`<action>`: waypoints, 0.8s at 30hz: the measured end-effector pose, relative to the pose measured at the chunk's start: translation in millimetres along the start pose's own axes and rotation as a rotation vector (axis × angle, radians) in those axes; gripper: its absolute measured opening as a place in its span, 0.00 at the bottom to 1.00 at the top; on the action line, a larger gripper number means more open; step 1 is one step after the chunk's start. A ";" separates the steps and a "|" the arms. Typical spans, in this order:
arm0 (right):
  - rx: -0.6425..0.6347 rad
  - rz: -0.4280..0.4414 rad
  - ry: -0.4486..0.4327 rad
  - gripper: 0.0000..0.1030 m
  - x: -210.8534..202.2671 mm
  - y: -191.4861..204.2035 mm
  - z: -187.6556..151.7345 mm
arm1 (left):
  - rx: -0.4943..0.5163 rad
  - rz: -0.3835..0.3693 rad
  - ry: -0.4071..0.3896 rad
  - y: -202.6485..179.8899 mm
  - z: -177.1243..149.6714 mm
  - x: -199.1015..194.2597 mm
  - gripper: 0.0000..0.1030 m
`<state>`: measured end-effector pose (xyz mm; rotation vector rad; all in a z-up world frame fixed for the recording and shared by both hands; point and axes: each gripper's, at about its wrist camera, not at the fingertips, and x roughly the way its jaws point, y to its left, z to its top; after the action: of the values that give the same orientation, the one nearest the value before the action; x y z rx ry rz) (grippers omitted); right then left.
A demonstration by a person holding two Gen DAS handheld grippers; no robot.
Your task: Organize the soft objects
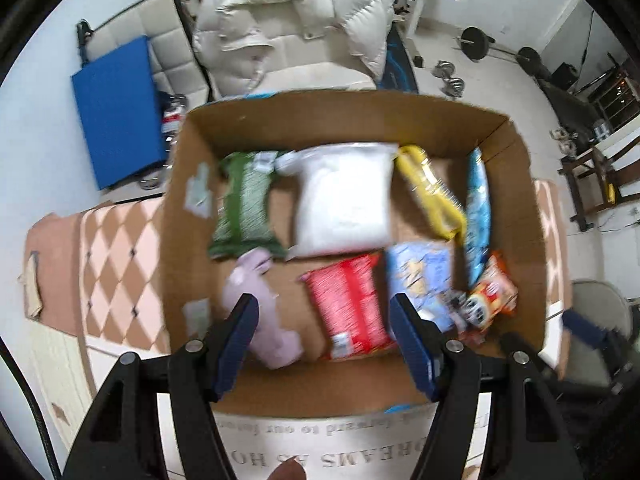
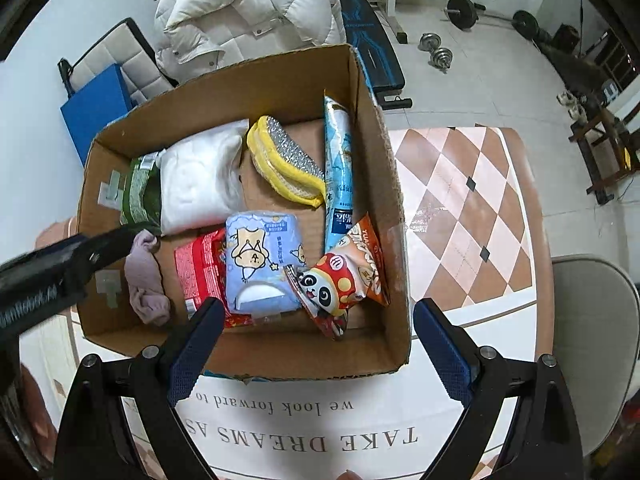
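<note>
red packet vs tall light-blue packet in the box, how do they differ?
Colour: the red packet is red with white print; the light-blue packet is pale blue. Pose: the red packet lies flat on the floor of the cardboard box; the light-blue packet stands on edge against the box's right wall. Shape: the light-blue packet looks longer and narrower. Both are soft sealed packs in the same box.

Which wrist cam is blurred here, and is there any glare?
Left wrist view: motion blur smears the box contents, such as the red packet; the hand-held gripper stays sharp. Right wrist view: crisp, with print on the blue cartoon pack readable; mild glare on the tablecloth beside the cardboard box.
</note>
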<state>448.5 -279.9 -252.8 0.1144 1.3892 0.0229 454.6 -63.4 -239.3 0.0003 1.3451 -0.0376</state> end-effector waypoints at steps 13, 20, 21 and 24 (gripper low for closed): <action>-0.056 -0.060 -0.016 1.00 -2.0 11.3 -14.6 | -0.064 0.051 -0.086 16.8 -29.3 -17.7 0.97; -0.061 -0.067 -0.046 1.00 -21.4 10.2 -19.4 | -0.101 0.060 -0.116 17.3 -46.0 -42.4 0.97; -0.062 -0.069 -0.051 1.00 -25.2 10.0 -21.1 | -0.106 0.064 -0.131 16.6 -50.8 -49.8 0.97; -0.068 -0.073 -0.075 1.00 -43.4 8.9 -31.6 | -0.096 0.096 -0.183 10.8 -65.3 -73.2 0.97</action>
<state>410.0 -272.6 -215.0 0.0074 1.3155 0.0047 374.9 -49.1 -182.8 -0.0200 1.1609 0.1057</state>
